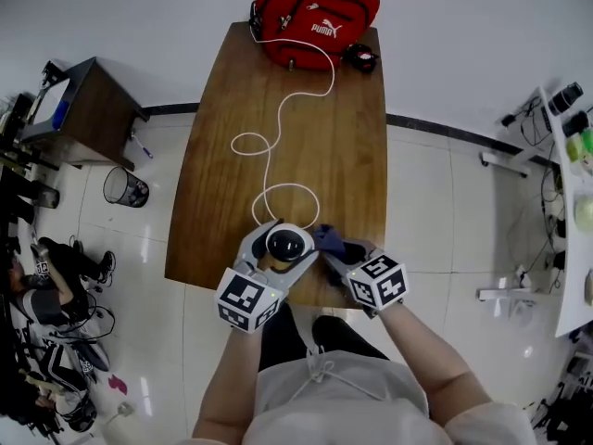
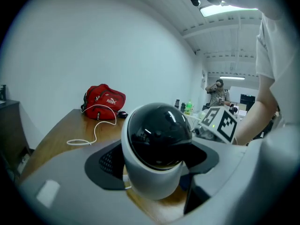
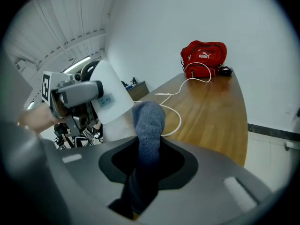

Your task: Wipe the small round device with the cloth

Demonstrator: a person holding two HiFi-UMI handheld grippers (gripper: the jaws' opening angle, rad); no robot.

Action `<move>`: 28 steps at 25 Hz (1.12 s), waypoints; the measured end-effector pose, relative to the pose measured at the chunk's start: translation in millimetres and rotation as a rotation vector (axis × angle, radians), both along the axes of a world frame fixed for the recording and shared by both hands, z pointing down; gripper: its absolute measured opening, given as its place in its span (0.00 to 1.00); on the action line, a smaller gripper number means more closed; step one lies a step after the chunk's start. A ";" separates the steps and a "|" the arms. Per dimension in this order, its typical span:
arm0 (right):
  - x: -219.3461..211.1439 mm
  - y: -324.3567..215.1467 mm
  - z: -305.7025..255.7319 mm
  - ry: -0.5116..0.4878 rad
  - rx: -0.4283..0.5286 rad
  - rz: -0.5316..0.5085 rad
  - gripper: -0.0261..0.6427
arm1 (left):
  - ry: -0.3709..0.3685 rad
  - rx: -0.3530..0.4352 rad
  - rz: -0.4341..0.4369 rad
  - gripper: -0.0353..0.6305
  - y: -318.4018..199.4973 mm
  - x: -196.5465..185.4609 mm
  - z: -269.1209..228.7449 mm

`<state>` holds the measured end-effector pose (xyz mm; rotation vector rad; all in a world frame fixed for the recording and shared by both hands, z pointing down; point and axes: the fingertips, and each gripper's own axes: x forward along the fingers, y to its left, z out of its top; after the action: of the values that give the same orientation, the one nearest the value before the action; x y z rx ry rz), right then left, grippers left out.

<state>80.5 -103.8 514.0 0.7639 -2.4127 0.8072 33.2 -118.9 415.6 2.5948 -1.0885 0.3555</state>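
Observation:
The small round device (image 1: 289, 246), a white body with a glossy black dome (image 2: 159, 135), sits between the jaws of my left gripper (image 1: 285, 240), which is shut on its sides and holds it just above the near edge of the wooden table (image 1: 347, 146). My right gripper (image 1: 335, 252) is close on its right, shut on a blue-grey cloth (image 1: 328, 240). In the right gripper view the cloth (image 3: 148, 121) sticks up from the jaws, its tip next to the device's white body (image 3: 111, 100). I cannot tell whether cloth and device touch.
A white cable (image 1: 278, 146) winds down the table from a red bag (image 1: 315, 15) at the far end, where a small black object (image 1: 361, 58) also lies. A dark side table (image 1: 88, 109) and a mesh bin (image 1: 125, 186) stand on the floor at left.

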 end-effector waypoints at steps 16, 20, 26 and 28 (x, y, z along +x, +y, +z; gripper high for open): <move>-80.2 41.5 -71.0 -0.161 0.172 -0.259 0.20 | 0.067 0.038 0.069 0.59 -23.9 -4.2 -42.4; -79.6 50.4 -74.2 -0.202 0.172 -0.288 0.20 | 0.097 0.046 0.058 0.59 -23.7 -3.2 -46.3; -69.7 50.8 -58.2 -0.152 0.148 -0.314 0.20 | 0.123 0.076 0.033 0.59 -23.5 -2.6 -60.5; -54.4 23.2 -45.6 -0.136 0.089 -0.175 0.20 | 0.137 0.085 0.041 0.59 -20.6 1.6 -68.5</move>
<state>26.1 -80.6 468.4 0.5359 -2.6085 0.7076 34.8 -139.4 347.1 2.6745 -1.0256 0.1400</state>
